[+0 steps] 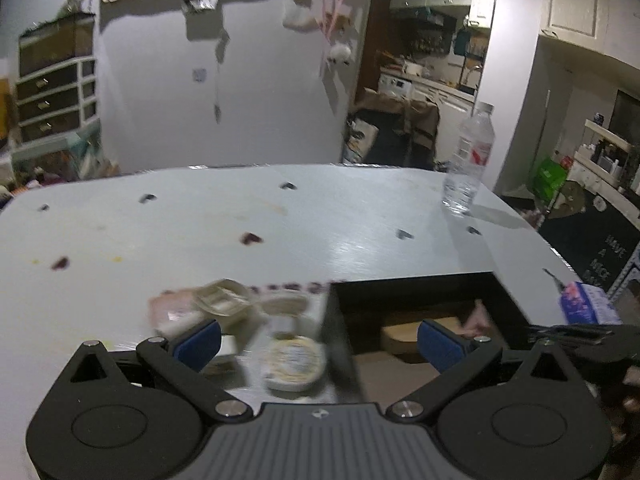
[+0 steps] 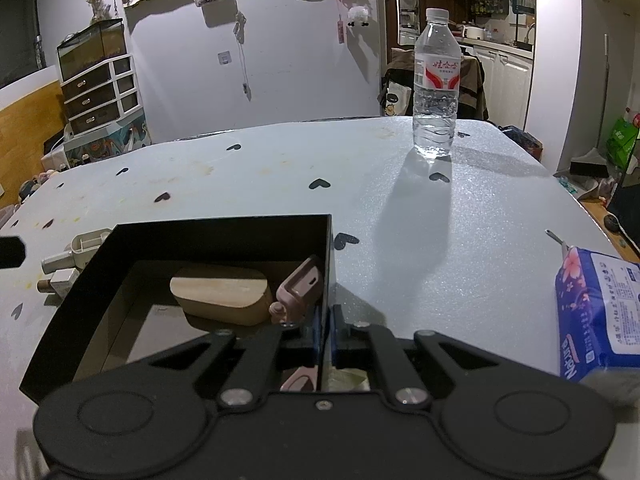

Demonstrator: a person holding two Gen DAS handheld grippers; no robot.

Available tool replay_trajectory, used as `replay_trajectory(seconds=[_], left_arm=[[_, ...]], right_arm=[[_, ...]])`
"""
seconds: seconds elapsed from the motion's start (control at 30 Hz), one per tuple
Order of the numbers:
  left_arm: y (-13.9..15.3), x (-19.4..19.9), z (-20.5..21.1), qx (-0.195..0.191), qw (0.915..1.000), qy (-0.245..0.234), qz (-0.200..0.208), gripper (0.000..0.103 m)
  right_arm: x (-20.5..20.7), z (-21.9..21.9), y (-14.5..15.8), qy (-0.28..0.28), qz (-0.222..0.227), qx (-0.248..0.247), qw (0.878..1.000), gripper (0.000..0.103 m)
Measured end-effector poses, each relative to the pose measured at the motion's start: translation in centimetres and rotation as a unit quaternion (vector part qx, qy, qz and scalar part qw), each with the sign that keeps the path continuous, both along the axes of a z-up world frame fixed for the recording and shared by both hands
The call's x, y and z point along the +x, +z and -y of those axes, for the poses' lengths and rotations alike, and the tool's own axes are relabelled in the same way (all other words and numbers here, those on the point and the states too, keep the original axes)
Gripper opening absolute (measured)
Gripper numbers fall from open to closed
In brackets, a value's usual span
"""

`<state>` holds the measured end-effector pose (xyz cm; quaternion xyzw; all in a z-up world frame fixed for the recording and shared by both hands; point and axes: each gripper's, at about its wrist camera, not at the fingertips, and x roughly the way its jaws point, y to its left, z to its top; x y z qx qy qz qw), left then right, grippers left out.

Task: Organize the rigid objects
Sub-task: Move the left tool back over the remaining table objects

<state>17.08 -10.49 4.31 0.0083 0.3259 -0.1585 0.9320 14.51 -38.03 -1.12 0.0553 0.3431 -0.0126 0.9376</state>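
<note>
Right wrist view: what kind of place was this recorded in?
Most likely a lived-in home, a room open to a kitchen. Kitchen cabinets show through the doorway, a drawer unit stands by the wall, and a heart-print table carries a water bottle.

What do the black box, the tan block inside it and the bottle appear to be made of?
Black box: thin, flat, matte walls, probably cardboard. Tan block: pale, matte, rounded corners, likely wood. Bottle: clear, ribbed plastic with a white cap and printed label.
</note>
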Motion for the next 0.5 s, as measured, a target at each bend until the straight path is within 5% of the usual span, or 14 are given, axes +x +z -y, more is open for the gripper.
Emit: replay_trajectory(seconds=[0.5], left_arm=[[-3.4,-1.2,-6.4,0.040,0.9982,0.037,0.026,0.103]], right_arm=[[0.1,-0.2,0.1,-0.010,-0.002,0.000,1.000,0.005]])
